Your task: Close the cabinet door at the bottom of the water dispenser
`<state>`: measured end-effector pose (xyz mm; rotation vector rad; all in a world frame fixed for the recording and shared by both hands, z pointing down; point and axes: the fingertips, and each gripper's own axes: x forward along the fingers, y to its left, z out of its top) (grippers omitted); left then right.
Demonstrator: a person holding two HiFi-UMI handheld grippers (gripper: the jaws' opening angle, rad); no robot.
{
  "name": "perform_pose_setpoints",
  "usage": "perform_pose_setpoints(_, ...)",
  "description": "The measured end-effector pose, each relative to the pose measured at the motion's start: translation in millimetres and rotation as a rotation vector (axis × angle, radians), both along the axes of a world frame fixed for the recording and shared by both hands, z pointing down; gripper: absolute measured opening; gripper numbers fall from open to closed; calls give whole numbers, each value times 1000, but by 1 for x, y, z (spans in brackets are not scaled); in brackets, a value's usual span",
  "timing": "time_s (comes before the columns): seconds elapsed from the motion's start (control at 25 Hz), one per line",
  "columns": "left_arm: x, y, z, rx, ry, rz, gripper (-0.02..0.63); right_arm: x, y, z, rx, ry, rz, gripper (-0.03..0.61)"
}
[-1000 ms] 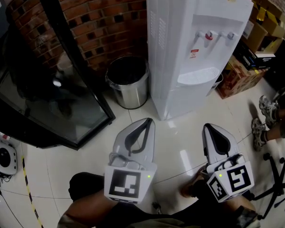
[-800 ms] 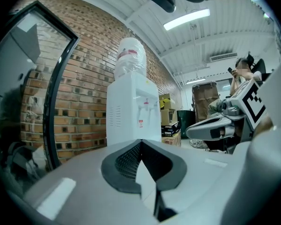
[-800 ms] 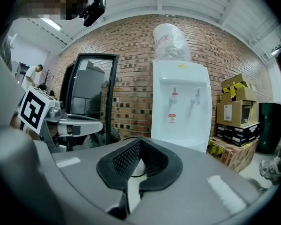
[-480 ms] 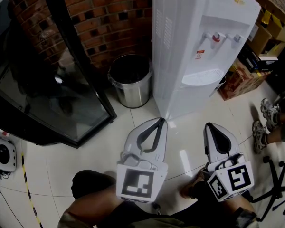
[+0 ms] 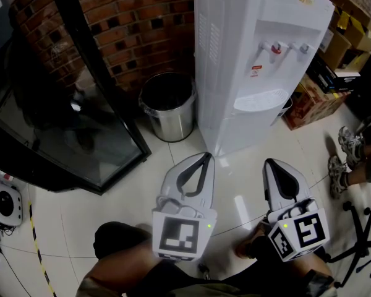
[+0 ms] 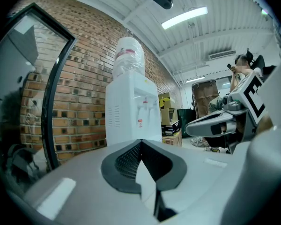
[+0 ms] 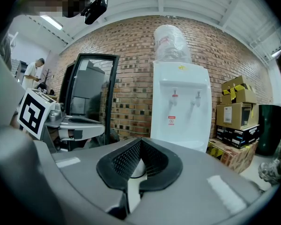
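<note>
The white water dispenser (image 5: 253,60) stands against the brick wall with a bottle on top (image 6: 129,55). Its lower cabinet door (image 5: 247,132) looks flush with the body. My left gripper (image 5: 206,156) hovers just before the dispenser's near bottom corner, shut, with nothing between its jaws. My right gripper (image 5: 271,164) hangs further right, a short way in front of the door, also shut and empty. The dispenser (image 6: 131,111) shows ahead of the closed left gripper (image 6: 140,142). It also stands beyond the closed right gripper (image 7: 140,142) as a white front (image 7: 180,107).
A steel bin (image 5: 167,107) sits left of the dispenser. A black-framed glass panel (image 5: 68,122) leans at the left. Cardboard boxes (image 5: 334,48) are stacked at the right, with a person's shoes (image 5: 343,153) and a chair base (image 5: 358,240) nearby.
My left gripper has shifted slightly right, nearer the dispenser's bottom corner. The right gripper has stayed where it was. Both remain shut.
</note>
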<state>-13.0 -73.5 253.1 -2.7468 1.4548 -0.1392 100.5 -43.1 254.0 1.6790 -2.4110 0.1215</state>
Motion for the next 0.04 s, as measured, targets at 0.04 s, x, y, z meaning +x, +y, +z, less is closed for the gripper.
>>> perform_pose_setpoints(0.04, 1, 0, 0, 1, -1, 1, 1, 0, 0, 0, 0, 1, 0, 0)
